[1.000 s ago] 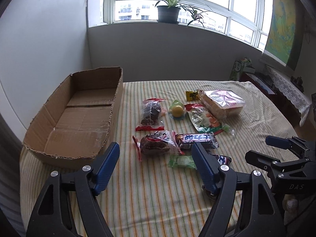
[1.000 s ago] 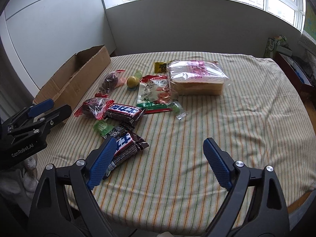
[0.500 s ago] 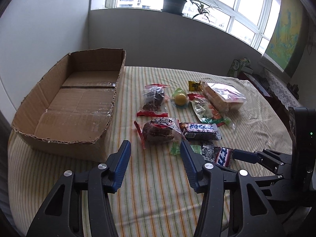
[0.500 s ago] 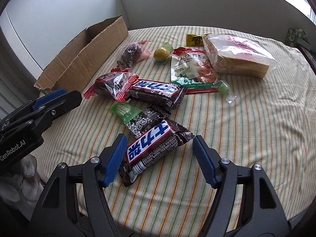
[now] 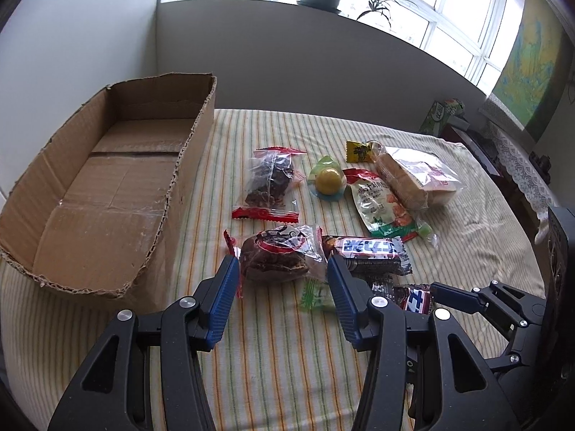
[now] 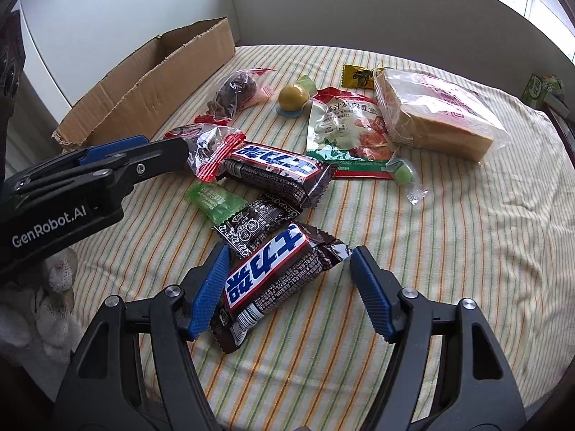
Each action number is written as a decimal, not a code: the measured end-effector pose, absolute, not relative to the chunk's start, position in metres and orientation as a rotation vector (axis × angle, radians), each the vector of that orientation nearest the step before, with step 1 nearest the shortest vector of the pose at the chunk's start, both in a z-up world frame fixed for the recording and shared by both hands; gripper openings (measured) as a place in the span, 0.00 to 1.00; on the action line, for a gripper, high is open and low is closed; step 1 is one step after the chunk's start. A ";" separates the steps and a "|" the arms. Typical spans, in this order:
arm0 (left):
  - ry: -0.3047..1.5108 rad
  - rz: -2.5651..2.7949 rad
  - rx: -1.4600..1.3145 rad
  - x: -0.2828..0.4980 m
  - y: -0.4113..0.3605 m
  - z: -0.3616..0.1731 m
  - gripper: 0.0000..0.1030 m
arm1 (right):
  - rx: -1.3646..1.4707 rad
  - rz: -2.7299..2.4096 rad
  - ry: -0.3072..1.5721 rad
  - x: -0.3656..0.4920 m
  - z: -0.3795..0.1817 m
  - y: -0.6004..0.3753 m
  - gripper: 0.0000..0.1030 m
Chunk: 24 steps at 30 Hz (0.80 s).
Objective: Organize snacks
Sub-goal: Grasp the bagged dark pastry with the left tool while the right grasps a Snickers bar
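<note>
Lining up two grabs at once here, by the look of it. Left gripper [image 5: 282,280] has its jaws apart on either side of the clear-wrapped brown cake with the red label [image 5: 276,253], near the front of the snack pile, with nothing pinched yet. Right gripper [image 6: 287,280] is also spread wide, straddling the nearest brown chocolate bar with the blue-and-white label [image 6: 271,280], which lies at an angle on the striped yellow tablecloth [image 6: 449,251]; I can't quite tell if the left pad already touches the wrapper.

The open, shallow cardboard box [image 5: 107,194] sits on the left side of the table with nothing visible inside, so I'd guess that's where everything goes, and no snack has made it in.

The rest is clustered in the middle: a second chocolate bar [image 6: 276,170], a small green sachet [image 6: 214,201], a bagged loaf of sliced bread [image 6: 438,118] far right, and a yellow jelly cup [image 6: 293,98]. Crinkly wrappers could slip, so squeeze across the middle of each.
</note>
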State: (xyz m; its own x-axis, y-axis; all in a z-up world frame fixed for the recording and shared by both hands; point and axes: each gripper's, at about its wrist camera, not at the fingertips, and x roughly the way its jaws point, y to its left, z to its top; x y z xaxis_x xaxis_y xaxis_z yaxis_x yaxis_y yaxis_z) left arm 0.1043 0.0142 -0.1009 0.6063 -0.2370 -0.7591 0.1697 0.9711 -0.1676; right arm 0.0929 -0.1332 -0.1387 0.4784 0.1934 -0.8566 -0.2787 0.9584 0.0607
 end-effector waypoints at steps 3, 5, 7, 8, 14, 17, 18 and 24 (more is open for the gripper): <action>0.900 -0.215 -0.062 0.110 0.010 -0.106 0.59 | -0.128 0.280 1.028 0.096 -0.139 -0.137 0.70; 0.906 -0.206 -0.050 0.114 0.008 -0.109 0.59 | -0.134 0.277 1.031 0.098 -0.139 -0.143 0.70; 0.903 -0.190 -0.036 0.118 0.006 -0.111 0.63 | -0.130 0.277 1.037 0.102 -0.140 -0.147 0.70; 0.907 -0.178 -0.036 0.120 0.006 -0.112 0.67 | -0.132 0.277 1.036 0.101 -0.139 -0.149 0.70; 0.919 -0.150 -0.020 0.133 -0.001 -0.119 0.71 | -0.140 0.292 1.032 0.101 -0.140 -0.155 0.70; 0.943 -0.151 -0.051 0.138 0.003 -0.123 0.69 | -0.145 0.294 1.028 0.101 -0.140 -0.157 0.64; 0.944 -0.154 -0.058 0.138 0.005 -0.124 0.67 | -0.143 0.294 1.026 0.100 -0.139 -0.159 0.61; 0.923 -0.160 -0.036 0.134 0.000 -0.121 0.53 | -0.118 0.298 1.029 0.102 -0.137 -0.169 0.35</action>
State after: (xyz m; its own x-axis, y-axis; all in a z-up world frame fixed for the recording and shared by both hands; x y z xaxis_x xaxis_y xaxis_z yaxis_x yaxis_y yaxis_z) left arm 0.1342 0.0000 -0.1215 0.5923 -0.1532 -0.7910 0.1222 0.9875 -0.0998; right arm 0.1024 -0.1692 -0.1367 0.4794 0.1880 -0.8572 -0.2984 0.9535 0.0423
